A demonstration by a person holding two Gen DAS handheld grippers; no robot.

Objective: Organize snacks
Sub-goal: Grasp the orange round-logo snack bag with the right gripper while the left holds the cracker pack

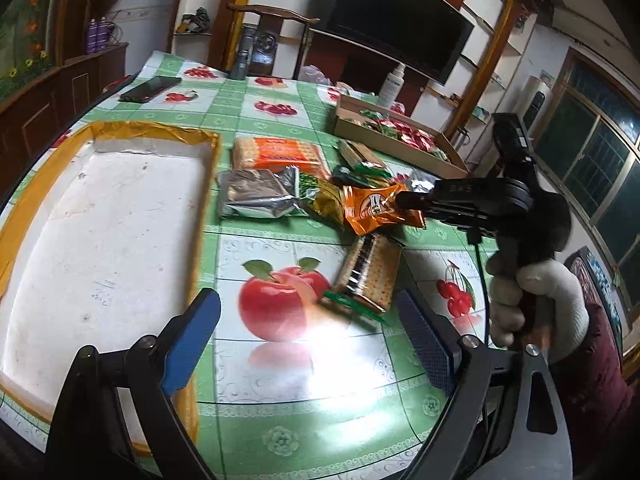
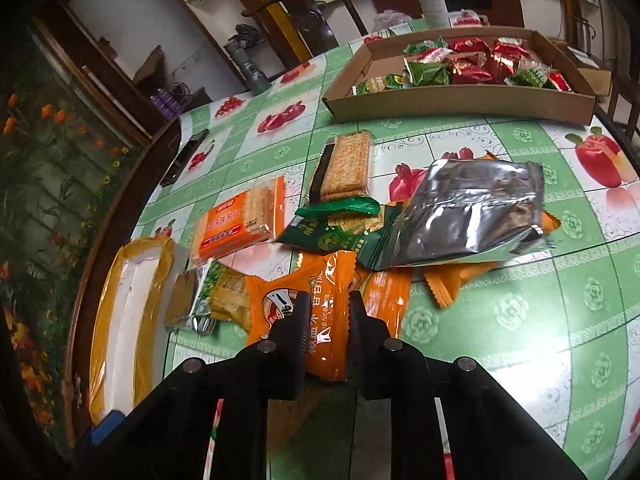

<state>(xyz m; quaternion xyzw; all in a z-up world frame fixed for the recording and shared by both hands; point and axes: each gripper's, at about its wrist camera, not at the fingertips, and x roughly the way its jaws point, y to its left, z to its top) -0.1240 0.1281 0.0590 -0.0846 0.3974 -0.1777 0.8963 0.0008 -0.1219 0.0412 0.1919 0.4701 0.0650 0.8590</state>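
Pick-up underway: right gripper (image 2: pixel 329 312) pinches the orange snack packet (image 2: pixel 320 320) at the snack pile's edge. Left gripper (image 1: pixel 308 336) hangs wide apart, holding nothing, beside the white tray (image 1: pixel 100 232). Likely next: carry across, release inside.

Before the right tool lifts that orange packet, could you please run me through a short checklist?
1. Right tool closed on orange snack packet: ok.
2. Packet free of neighbours: not ok, it overlaps the green-yellow packet.
3. Left tool open and empty: ok.
4. White tray has room: ok.
5. Cardboard box has room: ok, its left end is bare.
6. Grip firm enough: cannot tell.
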